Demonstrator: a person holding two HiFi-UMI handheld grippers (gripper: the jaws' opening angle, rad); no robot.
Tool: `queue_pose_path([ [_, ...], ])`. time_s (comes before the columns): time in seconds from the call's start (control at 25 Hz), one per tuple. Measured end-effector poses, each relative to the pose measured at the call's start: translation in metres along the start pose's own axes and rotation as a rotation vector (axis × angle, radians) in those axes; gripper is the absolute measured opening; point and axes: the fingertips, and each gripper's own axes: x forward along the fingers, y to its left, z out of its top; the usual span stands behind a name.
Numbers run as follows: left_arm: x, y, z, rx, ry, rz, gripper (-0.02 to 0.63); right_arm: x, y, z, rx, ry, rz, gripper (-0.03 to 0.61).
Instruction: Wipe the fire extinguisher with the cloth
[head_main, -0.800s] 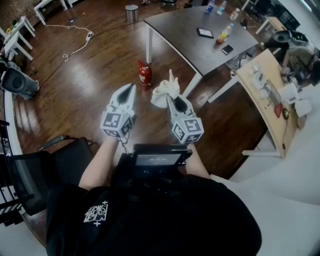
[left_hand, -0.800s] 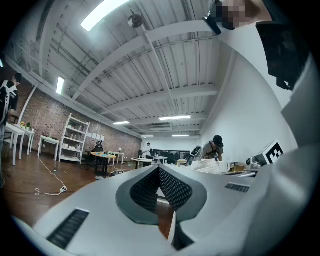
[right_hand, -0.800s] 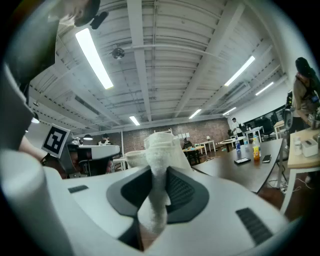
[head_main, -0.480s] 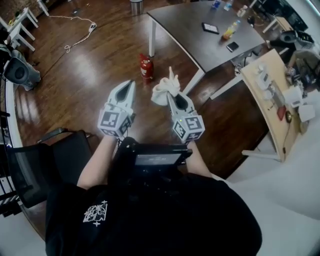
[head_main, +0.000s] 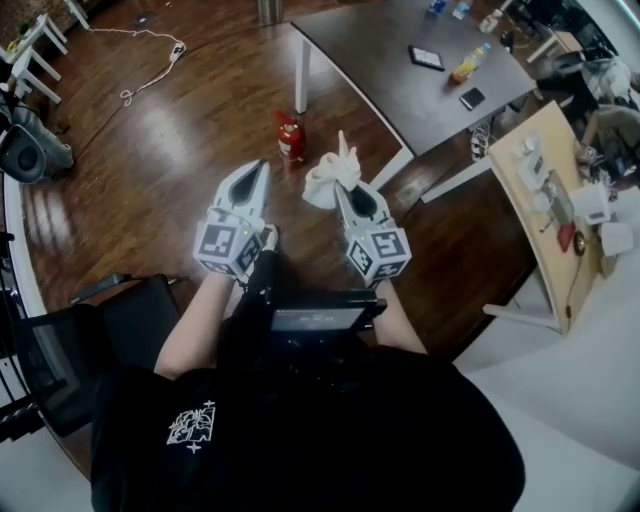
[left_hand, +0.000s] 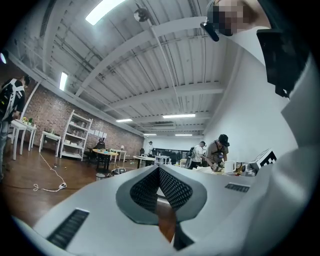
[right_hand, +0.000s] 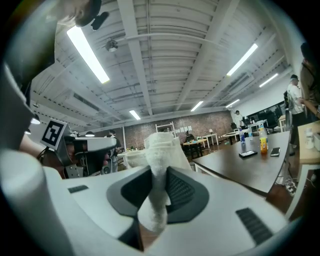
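The wooden floor (head_main: 180, 130) carries the fire extinguisher (head_main: 290, 137), which stands upright with its long axis vertical, just beside the grey counter (head_main: 400, 70). Both claws hang short of it and seemingly higher. The left claw (head_main: 259, 172) is clenched on nothing, and the right claw (head_main: 343, 190) grips the white cloth (head_main: 330, 176); the two are about equally near. Only the head view shows the extinguisher. The gripper views look across the room and show each grip.

The fire extinguisher (head_main: 290, 138) is red, the cloth (head_main: 330, 178) white, the floor (head_main: 170, 150) glossy brown.
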Motion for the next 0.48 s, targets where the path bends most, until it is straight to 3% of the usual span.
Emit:
queue_pose_path([
  [0.48, 0.103, 0.11, -0.019, -0.026, 0.065, -0.053, 0.002, 0.144, -0.042, -0.015, -0.014, 0.047, -0.014, 0.095],
])
